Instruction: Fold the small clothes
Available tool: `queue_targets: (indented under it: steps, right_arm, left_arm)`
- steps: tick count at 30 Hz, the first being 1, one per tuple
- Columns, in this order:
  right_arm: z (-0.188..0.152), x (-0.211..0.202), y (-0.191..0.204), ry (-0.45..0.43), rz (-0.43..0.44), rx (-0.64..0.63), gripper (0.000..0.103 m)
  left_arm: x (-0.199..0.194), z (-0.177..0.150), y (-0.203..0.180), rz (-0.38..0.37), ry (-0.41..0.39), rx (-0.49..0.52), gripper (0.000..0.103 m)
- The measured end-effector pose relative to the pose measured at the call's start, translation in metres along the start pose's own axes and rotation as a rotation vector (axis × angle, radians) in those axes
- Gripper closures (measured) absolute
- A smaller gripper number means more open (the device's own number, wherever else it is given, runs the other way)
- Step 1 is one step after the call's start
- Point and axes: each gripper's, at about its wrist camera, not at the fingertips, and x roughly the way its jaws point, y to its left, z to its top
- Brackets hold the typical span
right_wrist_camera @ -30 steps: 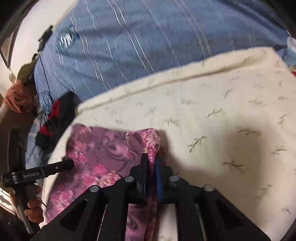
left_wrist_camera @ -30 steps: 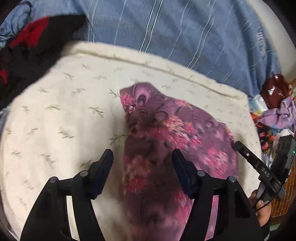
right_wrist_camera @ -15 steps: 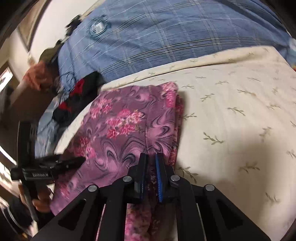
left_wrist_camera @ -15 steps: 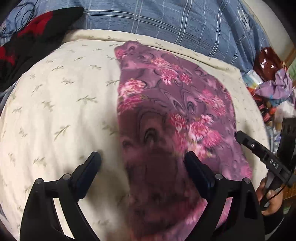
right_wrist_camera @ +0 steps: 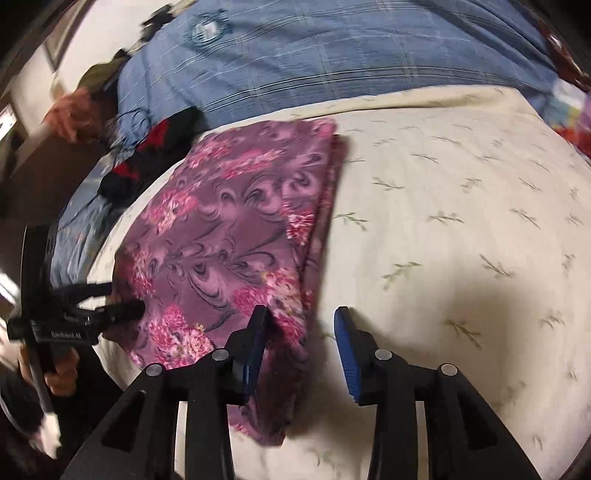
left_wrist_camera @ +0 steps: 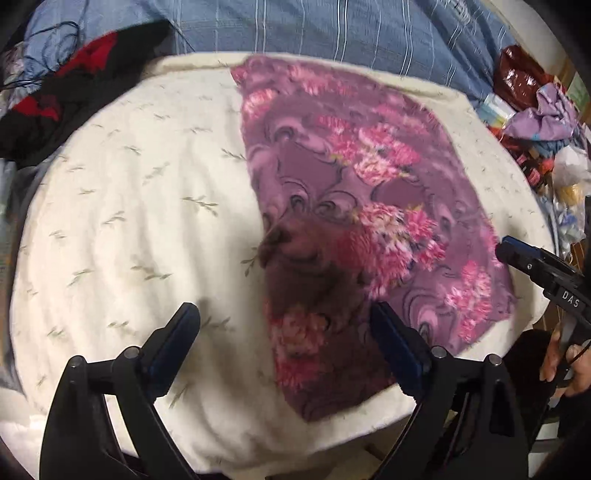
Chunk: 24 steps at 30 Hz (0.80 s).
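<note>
A purple cloth with pink flowers (left_wrist_camera: 351, 192) lies folded flat on a cream leaf-print blanket (left_wrist_camera: 129, 203). My left gripper (left_wrist_camera: 282, 310) stands wide open above the cloth's near left edge, with nothing pressed between its pads. In the right wrist view the same cloth (right_wrist_camera: 229, 229) shows a doubled right edge. My right gripper (right_wrist_camera: 302, 312) is opening; the cloth's near corner lies loose between its jaws, close to the left finger (right_wrist_camera: 255, 343). The right gripper's tip (left_wrist_camera: 517, 254) sits at the cloth's right edge, and the left gripper's tip (right_wrist_camera: 110, 314) at its left edge.
A black and red garment (left_wrist_camera: 55, 103) lies at the blanket's far left corner. Blue striped bedding (left_wrist_camera: 332, 26) runs along the back. Mixed clothes and bags (left_wrist_camera: 546, 118) are heaped at the right. The blanket (right_wrist_camera: 461, 221) spreads wide to the right of the cloth.
Both grippers drew back toward the near edge, and more of the cloth now lies spread out ahead of them. The left jaws widened. The right jaws, shut on the cloth's edge before, have parted.
</note>
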Motion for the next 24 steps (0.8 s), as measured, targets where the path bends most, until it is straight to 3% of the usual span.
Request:
queue_targets:
  steps: [1,4,5,10,13,18,24]
  right_arm:
    - [-0.001,-0.010,0.004,0.002,-0.041,-0.019,0.056]
    - [-0.007,-0.035,0.013,0.012,-0.147,-0.044,0.015]
    - [-0.009,-0.043,0.018,0.020,-0.192,-0.048,0.006]
    - [-0.024,-0.072,0.041,-0.020,-0.214,-0.108,0.000]
    - [-0.035,-0.078,0.057,-0.031,-0.246,-0.159,0.000]
    - [-0.049,-0.072,0.074,-0.027,-0.372,-0.199,0.000]
    - [-0.063,-0.073,0.084,-0.035,-0.370,-0.204,0.000]
  left_arm:
    - [-0.009,-0.003,0.000,0.023,-0.011,0.007,0.008]
    - [-0.031,-0.019,-0.001,0.086,-0.063,0.032,0.008]
    - [-0.036,-0.025,-0.002,0.099,-0.074,0.039,0.008]
    - [-0.052,-0.056,-0.013,0.127,-0.114,0.049,0.008]
    - [-0.053,-0.063,-0.024,0.191,-0.134,0.076,0.008]
    - [-0.056,-0.075,-0.038,0.161,-0.143,0.099,0.008]
    - [-0.058,-0.090,-0.048,0.157,-0.160,0.115,0.008]
